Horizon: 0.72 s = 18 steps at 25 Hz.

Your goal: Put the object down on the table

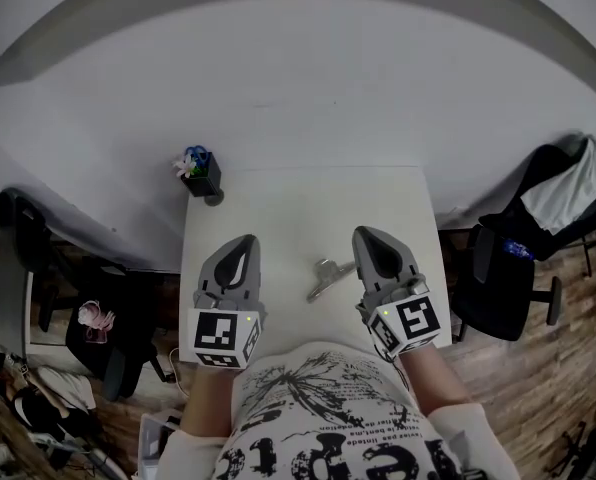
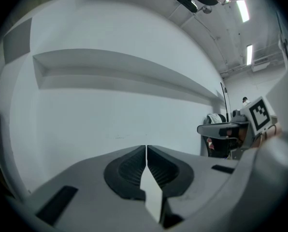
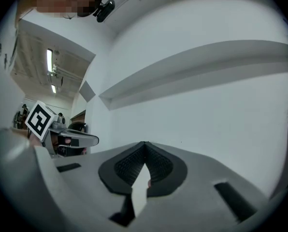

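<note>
At mid-frame, note the silvery metal object [image 1: 325,278] lying free on the white table [image 1: 308,208] between left gripper [image 1: 243,250] and right gripper [image 1: 371,243], both pressed together on nothing, the right just beside it and liable to knock it edgeward if pulled away carelessly.

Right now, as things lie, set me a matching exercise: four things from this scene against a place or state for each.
Things:
1. metal object
2. flower pot
3. right gripper
4. black chair

Places or states:
A. jaws together, nothing between them
B. at the far left corner of the table
C. on the floor, right of the table
D. lying on the table's near half

Pairs: 1-D, 2-B, 3-A, 4-C
</note>
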Available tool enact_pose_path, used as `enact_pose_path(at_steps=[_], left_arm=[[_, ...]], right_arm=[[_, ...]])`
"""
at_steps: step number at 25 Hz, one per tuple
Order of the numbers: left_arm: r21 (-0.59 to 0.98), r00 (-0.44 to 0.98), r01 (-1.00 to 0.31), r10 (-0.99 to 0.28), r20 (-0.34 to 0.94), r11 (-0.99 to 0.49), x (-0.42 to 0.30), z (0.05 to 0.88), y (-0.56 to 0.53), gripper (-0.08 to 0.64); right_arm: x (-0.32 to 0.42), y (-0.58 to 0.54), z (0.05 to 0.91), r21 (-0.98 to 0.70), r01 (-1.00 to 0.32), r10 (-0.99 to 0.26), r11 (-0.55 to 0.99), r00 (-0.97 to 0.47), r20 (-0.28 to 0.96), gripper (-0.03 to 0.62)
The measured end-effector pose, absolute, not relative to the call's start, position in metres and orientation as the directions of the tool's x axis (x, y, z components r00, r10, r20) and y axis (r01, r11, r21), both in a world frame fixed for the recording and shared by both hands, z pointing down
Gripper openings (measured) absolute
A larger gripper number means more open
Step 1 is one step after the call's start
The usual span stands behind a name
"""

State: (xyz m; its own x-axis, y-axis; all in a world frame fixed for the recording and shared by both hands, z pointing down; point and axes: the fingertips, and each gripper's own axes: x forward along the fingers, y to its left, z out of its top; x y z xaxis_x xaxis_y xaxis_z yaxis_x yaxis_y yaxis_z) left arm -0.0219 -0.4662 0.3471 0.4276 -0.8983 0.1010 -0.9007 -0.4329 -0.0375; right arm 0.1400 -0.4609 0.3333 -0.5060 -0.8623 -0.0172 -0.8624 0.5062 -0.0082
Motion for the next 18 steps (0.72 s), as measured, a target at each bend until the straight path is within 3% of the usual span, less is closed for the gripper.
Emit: enact_pose_path(at_steps=[18], left_arm=[[-0.051, 0.421, -0.902, -0.901, 0.109, -0.428, -0.013, 0.349, -0.458, 0.012]], right_arm=[[0.14, -0.461, 0.354, -0.005, -0.858, -0.857, 0.513, -0.513, 0.042, -0.009]])
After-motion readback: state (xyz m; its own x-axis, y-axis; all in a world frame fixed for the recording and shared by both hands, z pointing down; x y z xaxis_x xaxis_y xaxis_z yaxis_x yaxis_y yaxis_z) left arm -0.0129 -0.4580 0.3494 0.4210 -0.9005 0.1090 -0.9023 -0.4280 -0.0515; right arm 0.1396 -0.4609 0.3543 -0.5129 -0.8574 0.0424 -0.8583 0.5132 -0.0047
